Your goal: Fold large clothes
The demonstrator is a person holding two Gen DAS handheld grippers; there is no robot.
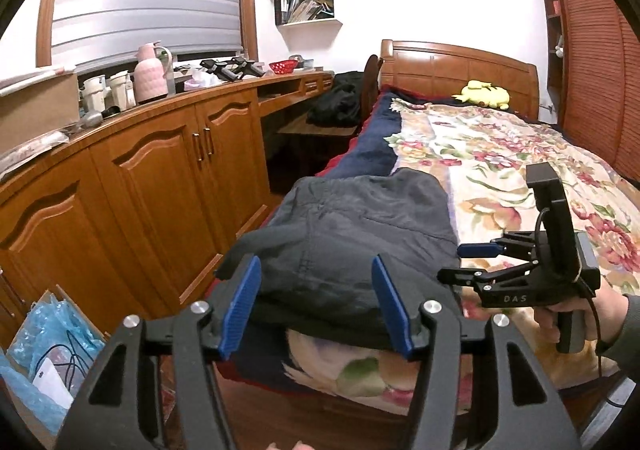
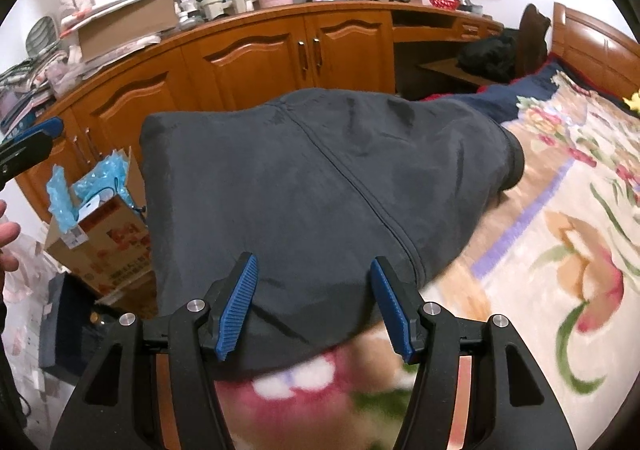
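A dark grey garment [image 1: 360,218] lies folded into a thick rectangle along the left edge of the bed, on a floral blanket [image 1: 500,170]. My left gripper [image 1: 315,270] hovers over the garment's near end, open, its blue pads [image 1: 244,302] clear of the cloth. To its right a hand holds my right gripper [image 1: 452,262], which points at the garment's right side. In the right wrist view the garment [image 2: 320,170] fills the middle with a seam running down it. My right gripper [image 2: 314,266] is open just above its near edge, nothing pinched. One left gripper fingertip [image 2: 52,126] shows at the far left.
Wooden cabinets [image 1: 160,170] with a cluttered top run along the left of the bed. A cardboard box with blue plastic [image 2: 100,218] stands on the floor beside it. A yellow plush toy [image 1: 486,93] lies by the headboard [image 1: 460,70]. Black clothes [image 1: 340,102] are heaped on a chair.
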